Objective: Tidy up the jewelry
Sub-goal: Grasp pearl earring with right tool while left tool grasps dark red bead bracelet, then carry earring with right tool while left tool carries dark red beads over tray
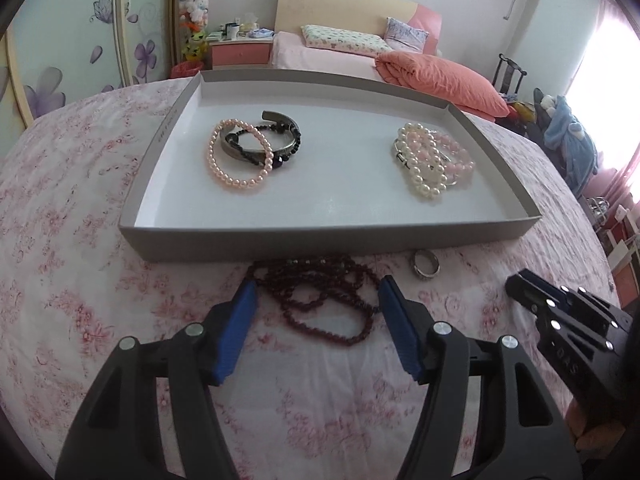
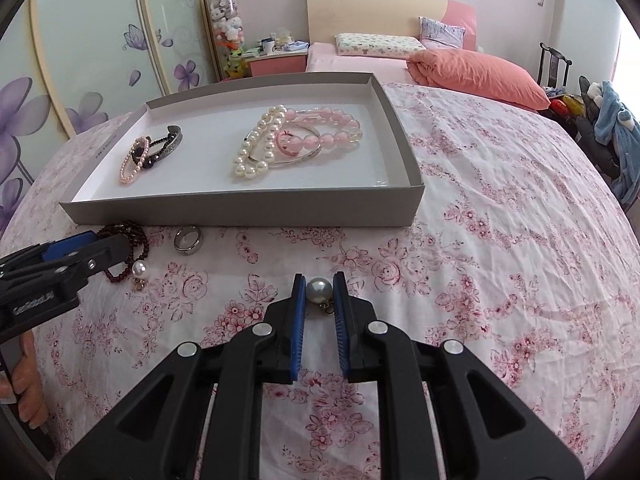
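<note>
A grey shallow tray (image 1: 328, 236) (image 2: 248, 210) lies on the floral cloth. It holds a dark bangle pile with a pink pearl bracelet (image 1: 236, 156) (image 2: 132, 160) on the left and white and pink bead bracelets (image 1: 432, 160) (image 2: 296, 140) on the right. A dark red bead necklace (image 1: 320, 300) (image 2: 128, 236) lies in front of the tray, between my open left gripper's (image 1: 318, 308) pads. A silver ring (image 1: 426, 265) (image 2: 188, 240) and a white pearl earring (image 2: 139, 270) lie beside it. My right gripper (image 2: 319, 292) is shut on a grey pearl earring (image 2: 319, 291).
The left gripper shows at the left edge of the right wrist view (image 2: 60, 264), the right gripper at the right edge of the left wrist view (image 1: 560, 312). A bed with an orange quilt (image 1: 440, 76) stands behind.
</note>
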